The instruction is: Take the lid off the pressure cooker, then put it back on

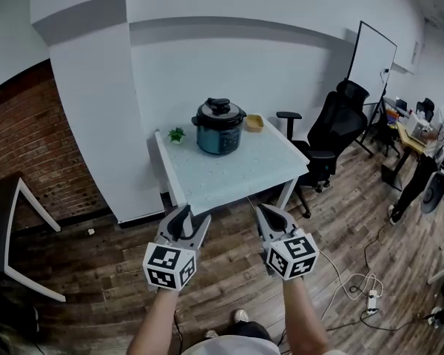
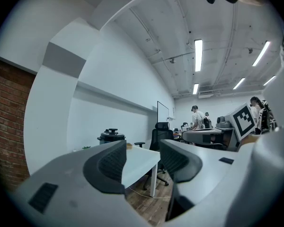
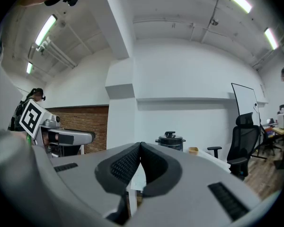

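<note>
A dark blue pressure cooker [image 1: 219,133] with its black lid [image 1: 219,111] on stands at the back of the white table [image 1: 237,174]. It also shows far off as the cooker [image 2: 111,136] in the left gripper view and the cooker [image 3: 170,141] in the right gripper view. Both grippers hang in front of the table, well short of it, over the wooden floor. My left gripper [image 1: 195,217] is open with nothing between its jaws. My right gripper [image 1: 267,213] is shut and holds nothing.
A small green plant [image 1: 177,134] and a yellow bowl [image 1: 254,123] sit beside the cooker. A black office chair [image 1: 329,135] stands right of the table. A person [image 1: 436,146] works at a desk far right. Cables and a power strip [image 1: 371,301] lie on the floor.
</note>
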Demonstrator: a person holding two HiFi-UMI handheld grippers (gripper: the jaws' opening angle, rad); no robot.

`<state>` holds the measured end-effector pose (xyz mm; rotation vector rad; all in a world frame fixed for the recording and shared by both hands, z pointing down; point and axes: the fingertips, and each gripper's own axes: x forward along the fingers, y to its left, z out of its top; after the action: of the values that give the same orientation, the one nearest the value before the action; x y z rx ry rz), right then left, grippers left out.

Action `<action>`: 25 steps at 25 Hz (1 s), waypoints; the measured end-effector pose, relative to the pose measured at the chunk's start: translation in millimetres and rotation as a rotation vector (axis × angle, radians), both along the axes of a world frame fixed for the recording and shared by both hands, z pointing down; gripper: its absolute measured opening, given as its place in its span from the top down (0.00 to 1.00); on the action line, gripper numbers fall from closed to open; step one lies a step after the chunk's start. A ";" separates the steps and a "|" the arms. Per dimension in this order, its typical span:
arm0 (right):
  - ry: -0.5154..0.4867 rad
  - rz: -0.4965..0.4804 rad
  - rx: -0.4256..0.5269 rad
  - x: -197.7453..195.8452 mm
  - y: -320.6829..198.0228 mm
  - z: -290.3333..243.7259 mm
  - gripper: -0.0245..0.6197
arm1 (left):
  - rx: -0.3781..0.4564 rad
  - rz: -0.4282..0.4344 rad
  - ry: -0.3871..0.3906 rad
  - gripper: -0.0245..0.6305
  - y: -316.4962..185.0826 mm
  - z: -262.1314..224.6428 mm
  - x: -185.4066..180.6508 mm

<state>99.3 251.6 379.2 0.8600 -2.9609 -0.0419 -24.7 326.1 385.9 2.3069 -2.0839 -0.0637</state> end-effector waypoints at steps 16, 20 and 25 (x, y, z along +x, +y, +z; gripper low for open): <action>0.004 -0.003 0.003 -2.8 -14.0 1.9 0.96 | 0.008 -0.009 -0.029 0.44 -15.8 0.4 -0.4; 0.007 -0.006 0.004 -3.3 -24.7 3.7 0.96 | 0.006 -0.006 -0.027 0.45 -27.0 2.1 1.2; 0.010 -0.015 0.011 -4.6 -52.2 5.2 0.96 | 0.004 -0.015 -0.024 0.45 -55.1 3.8 1.3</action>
<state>94.7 199.4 384.4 0.8372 -2.9608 -0.0629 -23.4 271.1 389.8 2.3059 -2.1139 -0.0412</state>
